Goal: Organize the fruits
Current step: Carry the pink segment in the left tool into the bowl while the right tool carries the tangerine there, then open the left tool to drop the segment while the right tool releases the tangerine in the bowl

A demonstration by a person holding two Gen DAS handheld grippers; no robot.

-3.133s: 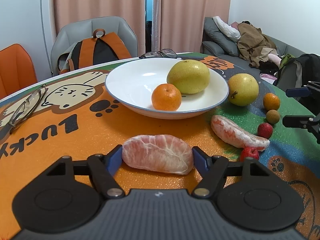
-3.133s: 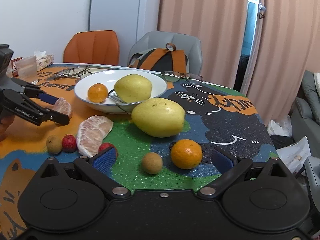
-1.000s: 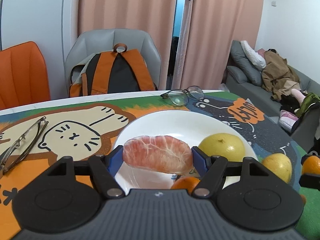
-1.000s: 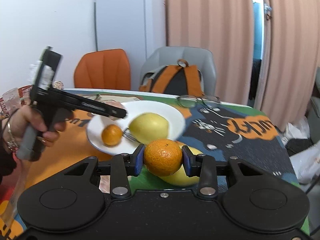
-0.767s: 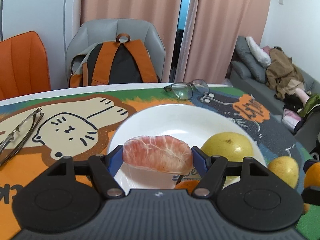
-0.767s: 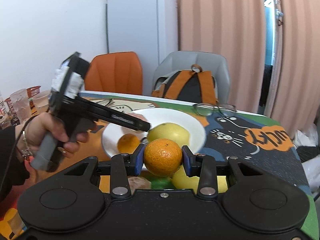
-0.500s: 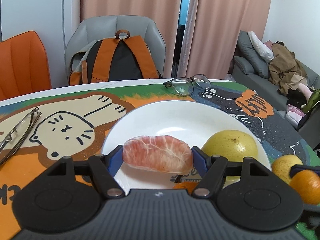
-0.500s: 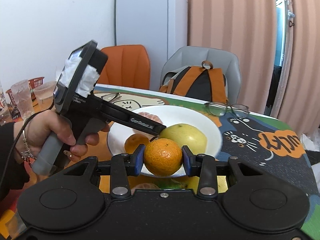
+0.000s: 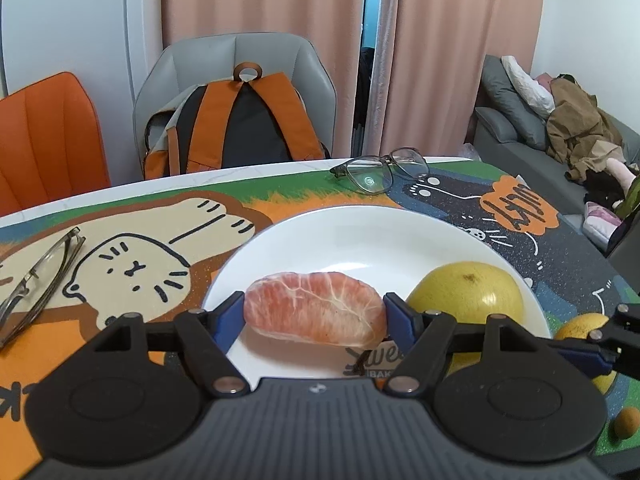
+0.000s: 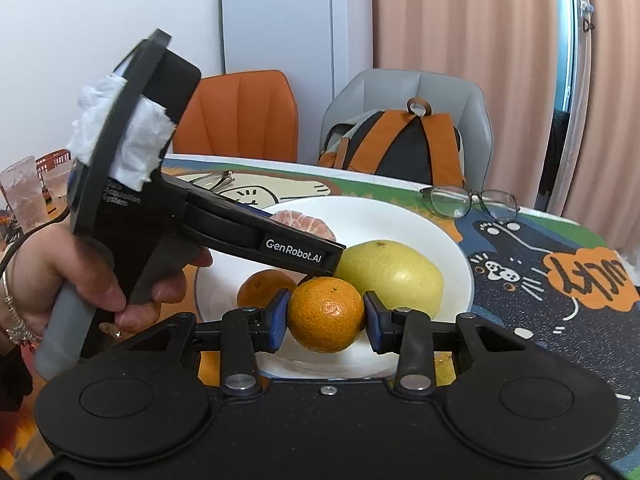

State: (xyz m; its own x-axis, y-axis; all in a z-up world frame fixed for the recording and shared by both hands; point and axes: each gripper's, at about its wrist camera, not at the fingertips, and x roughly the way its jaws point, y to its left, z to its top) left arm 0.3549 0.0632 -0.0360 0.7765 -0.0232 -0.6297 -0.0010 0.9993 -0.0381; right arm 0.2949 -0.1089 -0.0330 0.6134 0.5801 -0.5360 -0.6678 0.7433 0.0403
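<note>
Fruits fill both clamped grippers, pomelo segment [image 9: 316,307] left, mandarin [image 10: 326,314] right, over a cartoon-cat tablecloth [image 9: 132,240].

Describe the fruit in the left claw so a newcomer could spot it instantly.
Find the white plate on the cartoon-cat mat. Just above its near side, the left claw is shut on a peeled pomelo segment. It is the only pink, skinless, white-veined piece here; the yellow pomelo beside it and the orange in the right claw are whole.

Black tongs [image 10: 326,322], blue pads [image 10: 279,320], perhaps rubber.
</note>
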